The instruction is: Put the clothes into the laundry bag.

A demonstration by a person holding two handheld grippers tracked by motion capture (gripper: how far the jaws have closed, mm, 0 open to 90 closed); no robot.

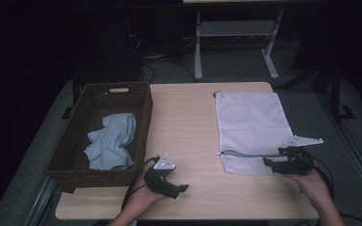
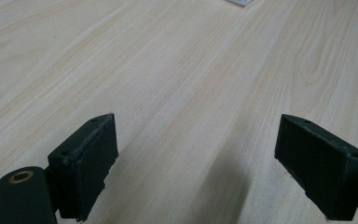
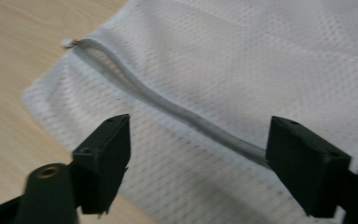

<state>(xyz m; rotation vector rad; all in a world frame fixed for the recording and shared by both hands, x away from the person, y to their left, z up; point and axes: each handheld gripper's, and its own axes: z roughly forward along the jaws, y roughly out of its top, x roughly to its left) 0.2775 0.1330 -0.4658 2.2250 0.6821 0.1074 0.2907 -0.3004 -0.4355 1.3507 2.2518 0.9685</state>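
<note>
A wooden table (image 1: 188, 117) is carrying a basket (image 1: 143, 113) beyond the left gripper (image 1: 181, 189) and a mesh bag (image 1: 250, 122) under the right gripper (image 1: 267, 162).

My left black plastic hand-held gripper (image 1: 183, 188) carries a grey three-cornered plate on top and trails a black cable. My right black gripper (image 1: 269, 162) bears a matching pale plate. Each has two blocky black jaws with small screw holes, and a brass-ringed hole beside one jaw.

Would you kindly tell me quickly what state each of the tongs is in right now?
Left tongs: open, empty, over bare table.
Right tongs: open, holding nothing, over the mesh bag.
</note>
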